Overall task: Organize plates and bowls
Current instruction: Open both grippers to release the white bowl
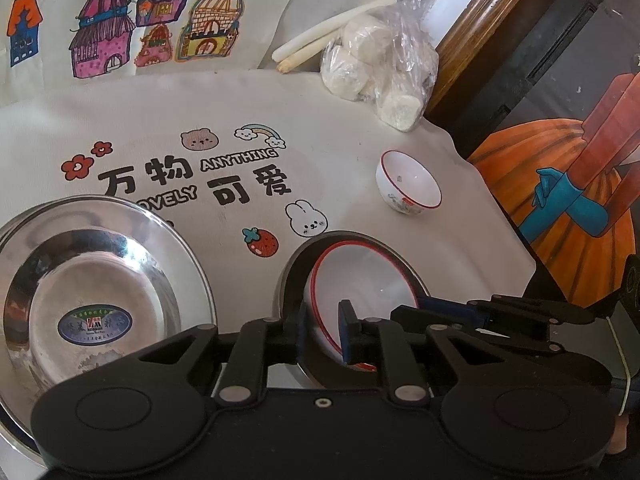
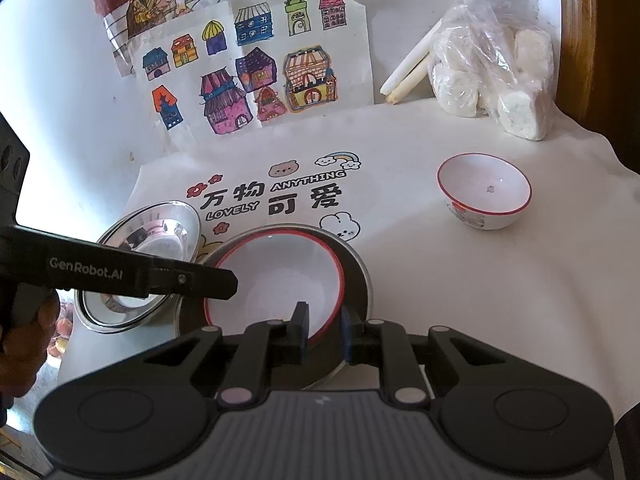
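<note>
A white bowl with a red rim (image 1: 360, 280) (image 2: 276, 280) sits tilted inside a steel plate (image 1: 294, 276) (image 2: 358, 276). My left gripper (image 1: 322, 332) is shut on the near edge of that bowl and plate. My right gripper (image 2: 325, 334) is shut on the bowl's rim at the other side; it also shows in the left wrist view (image 1: 480, 316). A second steel plate (image 1: 100, 276) (image 2: 152, 236) lies to the left. A small white bowl with a red rim (image 1: 408, 188) (image 2: 484, 192) stands upright, apart, at the right.
A printed white cloth (image 1: 240, 120) (image 2: 420, 264) covers the table. A plastic bag of white buns (image 1: 380, 64) (image 2: 492, 68) and pale stalks (image 1: 332, 28) lie at the back. Coloured house drawings (image 2: 248, 76) hang behind. The table's right edge (image 1: 516, 240) is close.
</note>
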Action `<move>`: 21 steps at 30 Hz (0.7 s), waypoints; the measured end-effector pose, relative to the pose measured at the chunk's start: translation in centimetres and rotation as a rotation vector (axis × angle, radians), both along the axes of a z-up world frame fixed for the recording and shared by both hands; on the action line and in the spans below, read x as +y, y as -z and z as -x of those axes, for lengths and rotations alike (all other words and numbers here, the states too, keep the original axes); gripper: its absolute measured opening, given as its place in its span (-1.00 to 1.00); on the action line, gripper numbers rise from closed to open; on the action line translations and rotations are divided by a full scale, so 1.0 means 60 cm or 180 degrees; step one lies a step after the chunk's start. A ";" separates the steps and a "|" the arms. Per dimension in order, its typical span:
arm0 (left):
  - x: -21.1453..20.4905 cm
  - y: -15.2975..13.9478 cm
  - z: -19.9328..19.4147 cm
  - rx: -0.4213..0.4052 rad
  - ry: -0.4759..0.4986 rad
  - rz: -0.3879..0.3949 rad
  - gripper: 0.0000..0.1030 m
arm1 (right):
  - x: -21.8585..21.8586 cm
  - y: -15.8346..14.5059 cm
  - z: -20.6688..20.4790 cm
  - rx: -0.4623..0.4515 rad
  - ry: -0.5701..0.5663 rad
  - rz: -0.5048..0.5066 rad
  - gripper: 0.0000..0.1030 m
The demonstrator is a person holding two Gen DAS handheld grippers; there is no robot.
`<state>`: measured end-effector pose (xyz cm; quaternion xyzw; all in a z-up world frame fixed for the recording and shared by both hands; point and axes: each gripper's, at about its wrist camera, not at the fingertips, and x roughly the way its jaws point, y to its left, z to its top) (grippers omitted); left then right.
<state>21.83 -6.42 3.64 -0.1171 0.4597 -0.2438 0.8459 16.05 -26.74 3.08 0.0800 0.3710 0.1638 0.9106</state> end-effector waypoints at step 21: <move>-0.006 -0.056 -0.013 -0.0460 -0.0335 0.0007 0.76 | -0.032 -0.031 0.025 -0.0333 0.0210 -0.0125 0.02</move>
